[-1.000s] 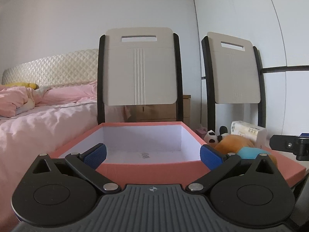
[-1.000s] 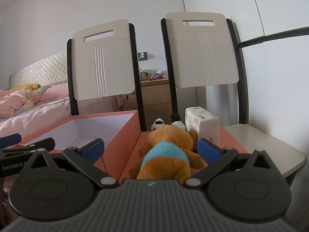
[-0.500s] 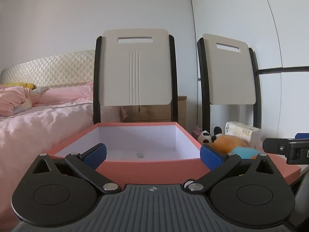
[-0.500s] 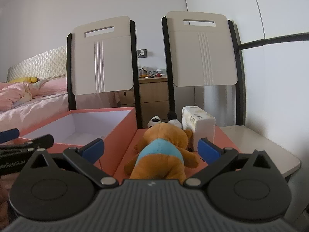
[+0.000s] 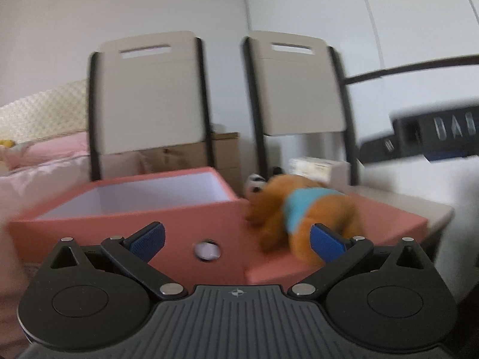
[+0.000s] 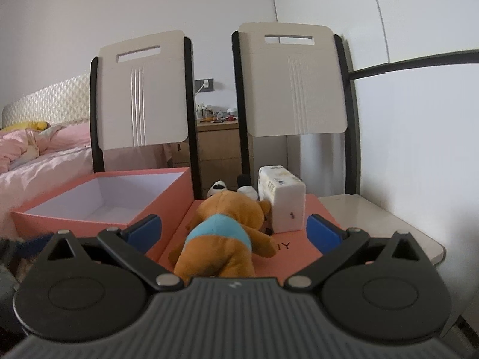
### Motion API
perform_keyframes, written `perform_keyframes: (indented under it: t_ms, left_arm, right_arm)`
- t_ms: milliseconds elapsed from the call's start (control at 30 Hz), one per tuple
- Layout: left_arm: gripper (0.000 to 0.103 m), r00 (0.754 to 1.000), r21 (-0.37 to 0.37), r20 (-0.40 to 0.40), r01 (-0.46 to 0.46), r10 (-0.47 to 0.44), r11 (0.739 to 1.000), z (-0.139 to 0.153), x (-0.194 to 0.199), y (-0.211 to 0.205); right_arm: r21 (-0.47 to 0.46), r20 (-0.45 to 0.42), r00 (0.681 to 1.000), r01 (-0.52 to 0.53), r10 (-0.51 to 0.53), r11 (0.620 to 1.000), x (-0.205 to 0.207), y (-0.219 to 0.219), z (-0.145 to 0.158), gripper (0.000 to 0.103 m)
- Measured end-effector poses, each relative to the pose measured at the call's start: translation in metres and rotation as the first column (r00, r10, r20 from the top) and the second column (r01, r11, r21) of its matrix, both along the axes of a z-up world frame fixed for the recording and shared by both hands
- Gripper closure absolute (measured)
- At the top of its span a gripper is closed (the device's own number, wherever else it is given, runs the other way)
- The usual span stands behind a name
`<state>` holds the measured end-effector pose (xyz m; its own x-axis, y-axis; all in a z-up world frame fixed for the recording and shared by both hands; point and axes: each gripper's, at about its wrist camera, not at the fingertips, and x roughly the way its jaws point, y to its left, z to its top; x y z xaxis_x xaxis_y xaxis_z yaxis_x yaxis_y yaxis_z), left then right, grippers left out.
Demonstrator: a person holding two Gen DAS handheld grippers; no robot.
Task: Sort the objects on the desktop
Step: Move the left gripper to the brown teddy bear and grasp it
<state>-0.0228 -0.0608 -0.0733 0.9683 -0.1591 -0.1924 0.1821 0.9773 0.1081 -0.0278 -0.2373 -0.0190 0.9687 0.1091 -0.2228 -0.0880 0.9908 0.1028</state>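
Observation:
A brown plush bear in a blue shirt (image 6: 223, 240) lies on a flat pink box lid (image 6: 302, 257), with a white tissue pack (image 6: 283, 199) and a small panda toy (image 6: 220, 187) behind it. An open pink box (image 6: 98, 200) with a white inside stands to the left. My right gripper (image 6: 233, 230) is open, hovering just before the bear. My left gripper (image 5: 236, 239) is open, facing the box front (image 5: 179, 224); the bear (image 5: 302, 212) is to its right. The right gripper (image 5: 434, 134) shows in the left wrist view, upper right.
Two white folding chairs (image 6: 143, 95) (image 6: 295, 80) stand behind the boxes. A pink bed (image 6: 39, 155) lies to the left, a wooden nightstand (image 6: 220, 146) behind. The beige table edge (image 6: 389, 224) is at the right, by a white wall.
My left gripper has swung right and pulled back, so the box front and the bear now fill its view. My right gripper has risen slightly and looks down on the bear.

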Motion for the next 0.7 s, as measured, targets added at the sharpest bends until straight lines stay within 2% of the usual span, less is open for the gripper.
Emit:
perform_keyframes:
  t_ms: [233,333,500,700]
  left_arm:
    - [0.000,0.995,0.001,0.036,0.092,-0.092,0.996,-0.010,0.002,-0.044]
    - [0.000,0.992,-0.012,0.016,0.124,-0.124,0.992,-0.015,0.010,-0.062]
    - [0.000,0.994,-0.020,-0.012,0.108,-0.108,0.994,-0.020,0.028,-0.075]
    - [0.000,0.996,-0.015,-0.042,0.075,-0.075,0.997,-0.024,0.050,-0.086]
  right_arm:
    - [0.017,0.034,0.999,-0.003,0.003,1.000,-0.015,-0.020,0.003,0.000]
    - [0.018,0.035,0.999,-0.013,0.012,1.000,-0.020,-0.026,0.003,0.000]
    - [0.001,0.041,0.999,-0.015,0.015,1.000,-0.028,-0.035,0.002,0.000]
    - [0.028,0.036,0.999,-0.017,0.016,0.999,-0.031,-0.044,0.001,0.000]
